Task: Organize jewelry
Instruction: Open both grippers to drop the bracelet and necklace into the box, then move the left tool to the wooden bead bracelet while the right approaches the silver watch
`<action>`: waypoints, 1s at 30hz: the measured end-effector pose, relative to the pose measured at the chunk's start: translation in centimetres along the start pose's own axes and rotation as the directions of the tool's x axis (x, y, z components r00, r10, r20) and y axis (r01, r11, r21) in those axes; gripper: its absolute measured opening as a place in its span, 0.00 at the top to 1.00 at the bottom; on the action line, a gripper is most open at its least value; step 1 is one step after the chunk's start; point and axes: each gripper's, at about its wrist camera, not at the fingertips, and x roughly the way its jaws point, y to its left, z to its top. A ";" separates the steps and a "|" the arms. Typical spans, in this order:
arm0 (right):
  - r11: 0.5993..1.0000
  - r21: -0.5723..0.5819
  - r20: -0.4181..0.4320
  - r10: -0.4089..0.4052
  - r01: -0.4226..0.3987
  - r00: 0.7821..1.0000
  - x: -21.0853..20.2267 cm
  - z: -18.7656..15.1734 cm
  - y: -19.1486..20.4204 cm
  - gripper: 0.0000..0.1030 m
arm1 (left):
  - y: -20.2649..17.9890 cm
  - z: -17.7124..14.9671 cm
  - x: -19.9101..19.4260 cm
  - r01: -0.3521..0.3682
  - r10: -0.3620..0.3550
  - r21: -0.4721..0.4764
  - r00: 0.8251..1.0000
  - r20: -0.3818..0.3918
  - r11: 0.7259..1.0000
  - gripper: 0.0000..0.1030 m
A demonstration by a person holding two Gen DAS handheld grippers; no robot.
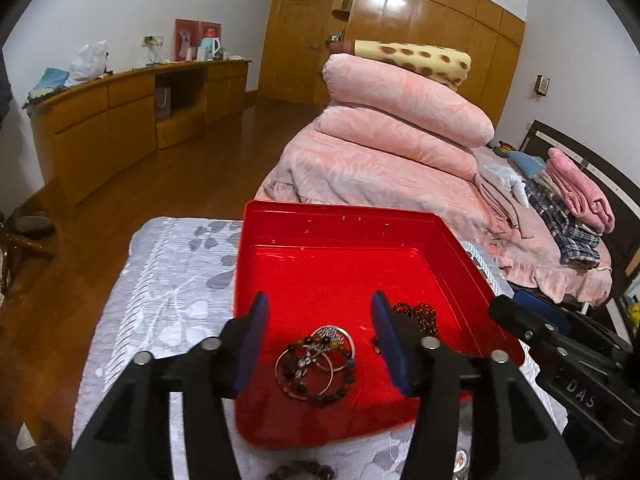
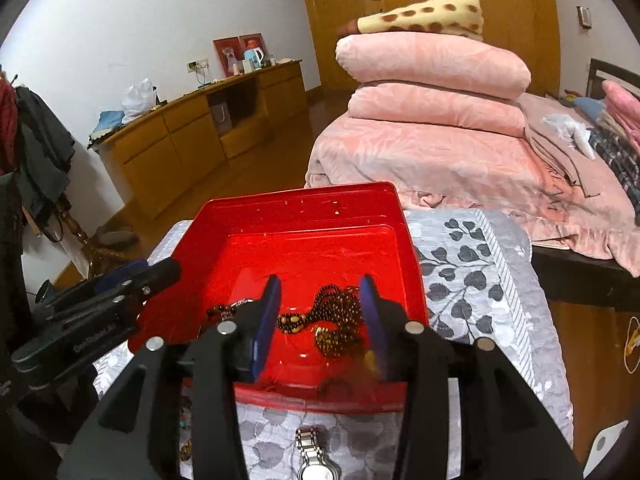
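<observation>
A red plastic tray sits on a grey leaf-patterned cloth. In it lie silver bangles with beaded bracelets and a dark brown bead necklace. My left gripper is open and empty above the bangles. In the right wrist view the tray holds the bead necklace, and my right gripper is open and empty above it. A silver watch lies on the cloth in front of the tray. A bead bracelet lies on the cloth near the tray's front edge.
A bed with stacked pink quilts stands behind the tray. A wooden sideboard lines the left wall. The right gripper's body shows at the tray's right edge. The cloth extends right of the tray.
</observation>
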 end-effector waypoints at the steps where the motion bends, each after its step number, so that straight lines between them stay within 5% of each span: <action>1: 1.000 0.006 0.000 0.002 -0.002 1.000 -0.3 -0.3 -0.1 0.59 | 0.1 -0.2 -0.5 -0.006 0.006 0.004 1.000 0.007 1.000 0.43; 11: 1.000 -0.002 0.003 -0.007 0.007 1.000 -3.6 -5.0 -0.2 0.43 | 2.0 -4.0 -5.3 -0.036 0.034 0.025 0.998 0.046 0.999 0.10; 16: 0.999 -0.016 -0.010 -0.028 0.028 1.000 -5.1 -7.8 0.1 0.33 | 3.0 -6.8 -6.5 -0.048 0.048 0.019 0.999 0.017 0.999 0.08; 30: 0.999 -0.049 -0.118 -0.030 0.024 0.993 -3.9 -12.9 0.9 0.37 | 2.3 -12.1 -6.2 -0.062 0.066 0.058 0.995 -0.080 0.996 0.08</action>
